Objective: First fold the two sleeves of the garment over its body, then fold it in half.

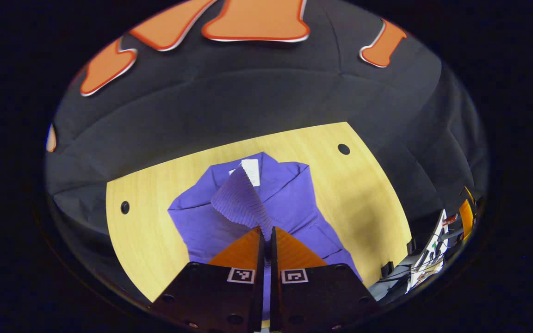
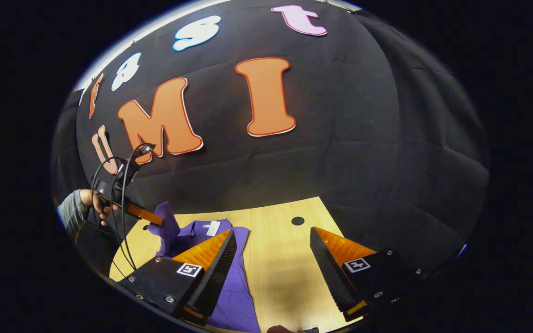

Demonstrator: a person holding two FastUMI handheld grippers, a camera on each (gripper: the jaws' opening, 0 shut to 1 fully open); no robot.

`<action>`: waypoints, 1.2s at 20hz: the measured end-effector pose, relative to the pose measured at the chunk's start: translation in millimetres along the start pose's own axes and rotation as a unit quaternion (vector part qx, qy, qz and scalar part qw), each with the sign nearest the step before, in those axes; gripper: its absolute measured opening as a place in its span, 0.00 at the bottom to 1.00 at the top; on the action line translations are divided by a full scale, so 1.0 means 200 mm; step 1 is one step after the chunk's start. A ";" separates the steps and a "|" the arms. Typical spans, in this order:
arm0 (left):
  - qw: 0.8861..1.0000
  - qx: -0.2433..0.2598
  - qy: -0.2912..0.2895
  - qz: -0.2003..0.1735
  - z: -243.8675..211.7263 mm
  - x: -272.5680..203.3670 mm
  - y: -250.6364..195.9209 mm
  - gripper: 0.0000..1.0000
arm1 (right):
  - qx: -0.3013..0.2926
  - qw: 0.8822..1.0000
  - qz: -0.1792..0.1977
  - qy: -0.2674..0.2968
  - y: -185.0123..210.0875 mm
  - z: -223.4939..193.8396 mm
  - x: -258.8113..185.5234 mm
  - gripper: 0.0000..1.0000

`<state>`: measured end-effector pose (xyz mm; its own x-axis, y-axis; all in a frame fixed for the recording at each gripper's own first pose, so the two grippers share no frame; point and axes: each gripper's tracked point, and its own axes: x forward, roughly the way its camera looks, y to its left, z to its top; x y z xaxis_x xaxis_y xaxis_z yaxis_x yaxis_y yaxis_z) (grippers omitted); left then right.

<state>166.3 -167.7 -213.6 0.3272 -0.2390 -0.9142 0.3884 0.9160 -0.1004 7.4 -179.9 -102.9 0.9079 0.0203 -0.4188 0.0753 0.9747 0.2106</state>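
Note:
A purple garment (image 1: 289,203) lies on the wooden table (image 1: 359,194), collar and white label (image 1: 251,171) at the far side. My left gripper (image 1: 267,230) is shut on the ribbed cuff of one sleeve (image 1: 238,201), lifted above the garment's body. From the right gripper view, that same left gripper (image 2: 158,219) holds the sleeve (image 2: 169,226) up at the left, a hand (image 2: 96,203) behind it. My right gripper (image 2: 273,238) stands open above the table, beside the garment's (image 2: 234,286) right edge, with nothing between its fingers.
Two dark round holes (image 1: 343,149) (image 1: 125,207) mark the tabletop near its far corners. Cables and clutter (image 1: 433,249) lie off the table's right edge. Bare wood (image 2: 285,268) stretches to the right of the garment.

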 end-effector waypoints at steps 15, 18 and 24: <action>0.999 0.002 -0.035 -0.008 -0.04 0.05 -0.10 0.85 | -0.003 0.999 -0.008 0.039 -0.02 -0.16 0.07 0.95; 0.999 -0.018 -0.037 0.002 -0.19 -0.01 0.05 0.87 | -0.020 0.998 -0.004 0.057 0.07 -0.23 0.09 0.95; 0.996 -0.062 -0.024 0.052 -0.64 -0.08 0.43 0.87 | -0.047 0.992 -0.004 0.117 0.23 -0.52 0.12 0.96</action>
<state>84.5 -43.7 -258.8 0.4022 -0.1532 -0.9026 0.2420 0.9686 -0.0565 -11.0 -111.2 -195.0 0.7865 0.0535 -0.6152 0.0334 0.9911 0.1289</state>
